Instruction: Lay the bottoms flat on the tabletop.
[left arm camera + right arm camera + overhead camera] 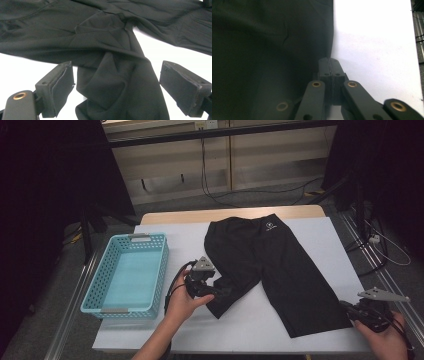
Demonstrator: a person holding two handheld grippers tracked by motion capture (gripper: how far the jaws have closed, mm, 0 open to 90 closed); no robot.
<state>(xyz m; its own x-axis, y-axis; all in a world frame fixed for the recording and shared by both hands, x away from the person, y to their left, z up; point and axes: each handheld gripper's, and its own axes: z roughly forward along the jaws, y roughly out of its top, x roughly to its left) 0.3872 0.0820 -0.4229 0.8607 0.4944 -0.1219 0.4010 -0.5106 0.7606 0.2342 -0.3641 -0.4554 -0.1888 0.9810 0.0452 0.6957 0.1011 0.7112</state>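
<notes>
A pair of black shorts (272, 265) is seen laid flat on the white-covered table (325, 235), the waistband toward the far edge and the two legs pointing toward the person. The left leg of the garment is rumpled and folded at its end, where the left gripper (212, 292) is held by the left hand (182, 302). In the left gripper view, its jaws are shown standing wide apart on either side of the bunched fabric (117, 82), the pads clear of the cloth. The right gripper (350, 312), held by the right hand (387, 335) near the table's right front corner, is placed at the outer hem of the right leg. In the right gripper view, its jaws are seen pressed fully together at the very edge of the dark fabric (274, 50); whether any cloth is pinched between them cannot be told. A light blue perforated basket (127, 272) is seen standing at the left of the table, just beside the shorts.
</notes>
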